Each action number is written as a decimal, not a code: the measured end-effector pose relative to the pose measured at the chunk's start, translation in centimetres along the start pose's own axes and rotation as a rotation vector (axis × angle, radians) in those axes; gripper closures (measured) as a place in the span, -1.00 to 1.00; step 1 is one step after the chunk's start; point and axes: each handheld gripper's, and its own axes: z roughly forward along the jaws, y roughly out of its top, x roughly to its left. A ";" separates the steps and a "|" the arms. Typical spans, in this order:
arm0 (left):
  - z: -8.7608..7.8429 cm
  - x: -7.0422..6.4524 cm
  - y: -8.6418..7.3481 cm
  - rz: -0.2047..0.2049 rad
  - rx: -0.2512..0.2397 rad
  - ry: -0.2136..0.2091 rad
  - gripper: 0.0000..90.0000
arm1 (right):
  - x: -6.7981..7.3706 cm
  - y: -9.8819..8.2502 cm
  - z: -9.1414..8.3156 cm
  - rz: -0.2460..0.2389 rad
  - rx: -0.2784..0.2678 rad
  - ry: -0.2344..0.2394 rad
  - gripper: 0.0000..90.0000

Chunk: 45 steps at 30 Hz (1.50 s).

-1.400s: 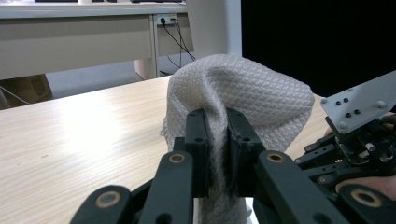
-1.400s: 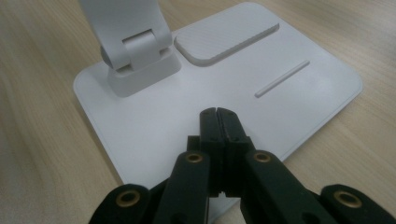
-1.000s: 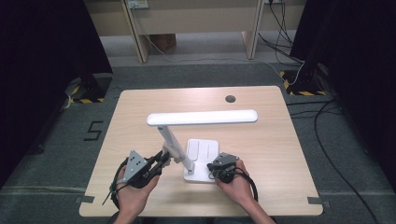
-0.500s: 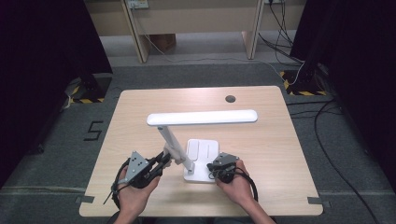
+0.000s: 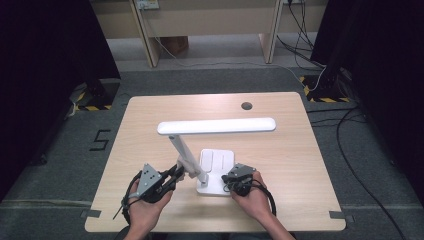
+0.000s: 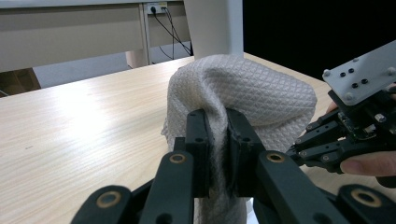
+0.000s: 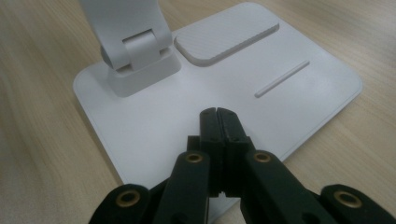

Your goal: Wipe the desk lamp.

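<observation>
A white desk lamp stands on the wooden table, with a long head (image 5: 216,126), a slanted arm (image 5: 187,157) and a flat square base (image 5: 217,162). My left gripper (image 6: 218,121) is shut on a pale quilted cloth (image 6: 243,93), which bulges above the jaws and sits against the foot of the lamp arm (image 6: 212,25). In the high view the left gripper (image 5: 176,172) points at the arm from the left. My right gripper (image 7: 217,114) is shut with nothing between its jaws, its tips over the near edge of the base (image 7: 154,112). The arm's hinge (image 7: 137,51) rises ahead of it.
A ribbed pad (image 7: 226,39) and a thin slot (image 7: 281,78) mark the base's top. A round cable hole (image 5: 246,106) lies near the table's far edge. Table legs and cables stand on the floor beyond. Bare tabletop (image 5: 295,150) stretches to the right.
</observation>
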 end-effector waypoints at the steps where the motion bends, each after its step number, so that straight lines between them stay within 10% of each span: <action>1: 0.0 0.0 -0.1 -0.001 -0.001 0.001 0.79 | 0.0 0.0 0.0 0.000 0.001 0.000 1.00; 45: 1.6 -0.1 -2.4 -0.008 0.029 -0.018 0.79 | 0.0 0.0 0.0 0.014 0.000 -0.001 1.00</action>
